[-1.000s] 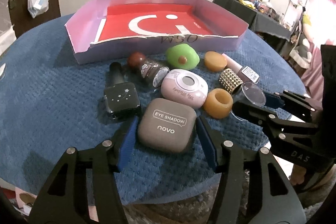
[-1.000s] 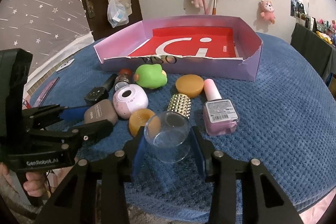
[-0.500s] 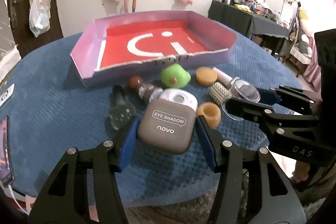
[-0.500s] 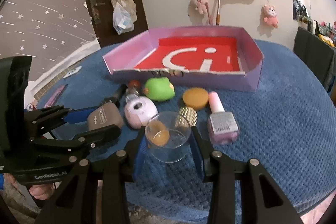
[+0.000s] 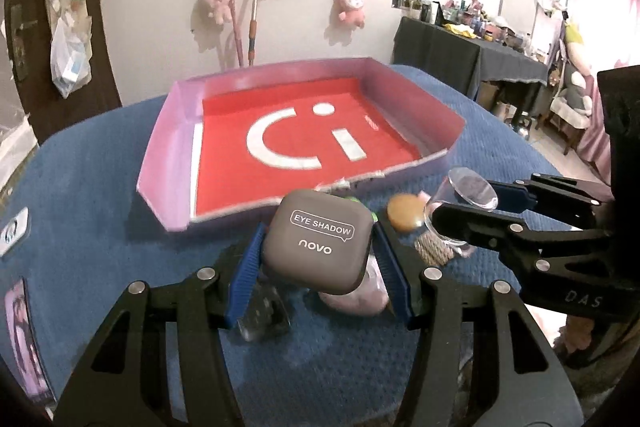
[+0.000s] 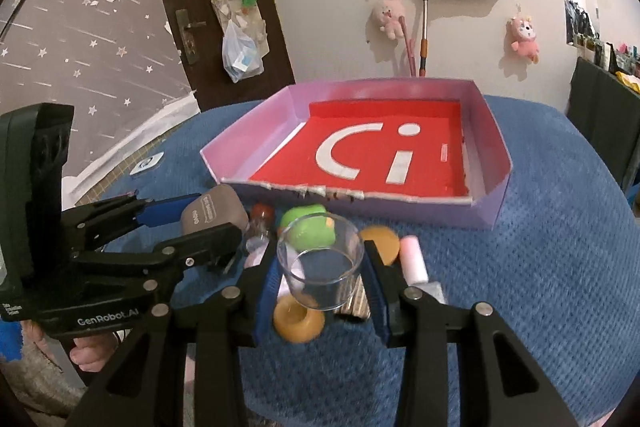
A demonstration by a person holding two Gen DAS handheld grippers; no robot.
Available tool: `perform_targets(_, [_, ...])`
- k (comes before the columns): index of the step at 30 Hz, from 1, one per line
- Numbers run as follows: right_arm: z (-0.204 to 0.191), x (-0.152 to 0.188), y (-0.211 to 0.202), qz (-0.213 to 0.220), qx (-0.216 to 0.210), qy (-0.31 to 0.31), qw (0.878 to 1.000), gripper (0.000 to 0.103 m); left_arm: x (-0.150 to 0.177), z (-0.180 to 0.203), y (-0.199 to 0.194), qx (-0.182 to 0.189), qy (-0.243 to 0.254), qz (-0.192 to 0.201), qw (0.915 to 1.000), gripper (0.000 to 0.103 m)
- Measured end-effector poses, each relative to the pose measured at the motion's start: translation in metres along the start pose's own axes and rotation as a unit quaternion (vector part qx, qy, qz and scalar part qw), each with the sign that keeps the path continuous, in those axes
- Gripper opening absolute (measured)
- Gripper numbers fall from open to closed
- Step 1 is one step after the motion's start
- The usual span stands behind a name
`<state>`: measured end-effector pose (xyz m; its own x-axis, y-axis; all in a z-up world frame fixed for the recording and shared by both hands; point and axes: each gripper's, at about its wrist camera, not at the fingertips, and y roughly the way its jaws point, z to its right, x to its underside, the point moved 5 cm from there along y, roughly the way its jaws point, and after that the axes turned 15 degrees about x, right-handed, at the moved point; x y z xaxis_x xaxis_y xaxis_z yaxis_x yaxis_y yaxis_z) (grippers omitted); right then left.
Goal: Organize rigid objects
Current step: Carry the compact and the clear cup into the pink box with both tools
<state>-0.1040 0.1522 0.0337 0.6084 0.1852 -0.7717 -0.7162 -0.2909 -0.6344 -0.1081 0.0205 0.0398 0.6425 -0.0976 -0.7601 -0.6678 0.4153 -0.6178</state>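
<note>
Holding the eye shadow case, the left claw hovers short of the empty pink tray; the right claw grips a clear cup. Remaining cosmetics lie on the table beneath both claws.

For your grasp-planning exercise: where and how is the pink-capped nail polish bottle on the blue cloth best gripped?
A judgement: grip the pink-capped nail polish bottle across its narrow cylindrical cap, coming from above. It lies flat, cap towards the tray, its body mostly hidden behind the right gripper.
</note>
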Motion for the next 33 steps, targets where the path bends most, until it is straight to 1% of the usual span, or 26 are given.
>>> perform_targets(8, [0.001,-0.034,0.01,0.01,0.013,-0.016,1.0,0.042,-0.034,-0.013,0.011,0.003,0.01,0.01,0.9999,0.053])
perform_targets(12, [0.001,-0.049,0.019,0.012,0.019,-0.021,1.0,0.042,-0.044,-0.022,0.018,0.005,0.009,0.01,0.9999,0.053])
perform_targets(17, [0.002,-0.064,0.033,0.008,0.023,-0.023,0.999,0.042,-0.058,-0.033,0.028,0.002,0.006,0.007,1.0,0.053])
perform_targets(21, [0.006,-0.076,0.046,0.001,0.031,-0.021,0.999,0.042,-0.07,-0.044,0.039,0.009,-0.002,0.003,1.0,0.053])
perform_targets(25, [0.009,-0.085,0.06,-0.005,0.04,-0.024,0.999,0.042,-0.079,-0.056,0.053,0.008,-0.007,-0.006,0.9999,0.053])
perform_targets(33, [0.018,-0.106,0.093,-0.019,0.065,-0.029,0.997,0.042,-0.088,-0.082,0.082,0.017,-0.034,-0.03,0.9988,0.053])
